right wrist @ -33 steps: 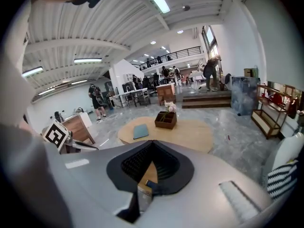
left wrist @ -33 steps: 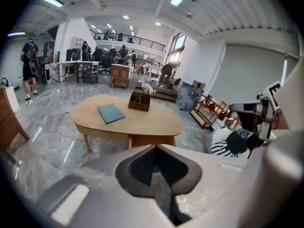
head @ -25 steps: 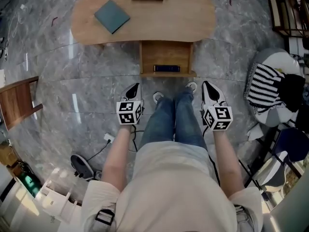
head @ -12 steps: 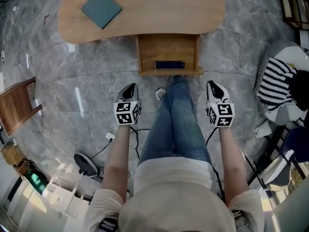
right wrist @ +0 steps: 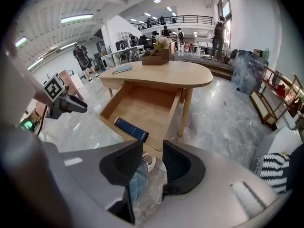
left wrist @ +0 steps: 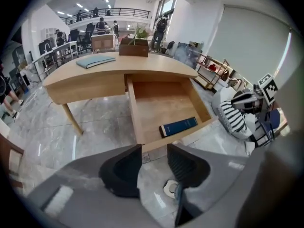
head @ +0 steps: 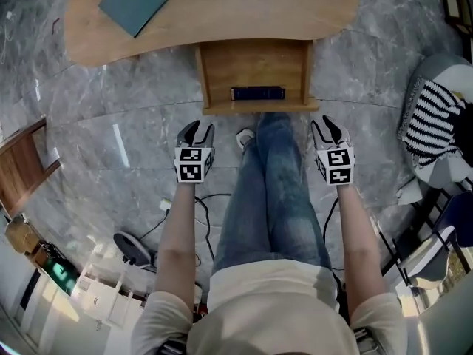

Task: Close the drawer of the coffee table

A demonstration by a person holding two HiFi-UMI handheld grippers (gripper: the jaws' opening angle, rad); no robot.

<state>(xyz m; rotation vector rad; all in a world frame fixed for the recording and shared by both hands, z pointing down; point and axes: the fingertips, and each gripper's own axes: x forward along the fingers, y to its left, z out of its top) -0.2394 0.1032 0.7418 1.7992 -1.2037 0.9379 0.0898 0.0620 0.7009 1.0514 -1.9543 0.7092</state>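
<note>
- The grey marble floor (head: 111, 124) carries the wooden bench (head: 244, 9), whose rounded top runs across the far side of the head view.
- The person's legs in blue jeans (head: 277, 191) stretch toward the bench, feet near the drawer front.
- The drawer (head: 214, 72) stands pulled out from the middle of the bench's near edge, toward the person, with its inside showing.
- A striped cushion (head: 432, 120) lies on the floor, well off the bench's right end.
- A teal book (head: 133, 2) lies flat on the bench top near its left end.
- The left claw (head: 197, 133) hangs over the floor just off the drawer's near left corner. Its jaws have just been opening and stand apart, gripping nothing.
- The right claw (head: 326, 129) hangs near the drawer's near right corner. Its jaws have likewise just been opening and stand apart and empty.
- A dark blue book (head: 257, 93) lies inside the drawer along its front wall.
</note>
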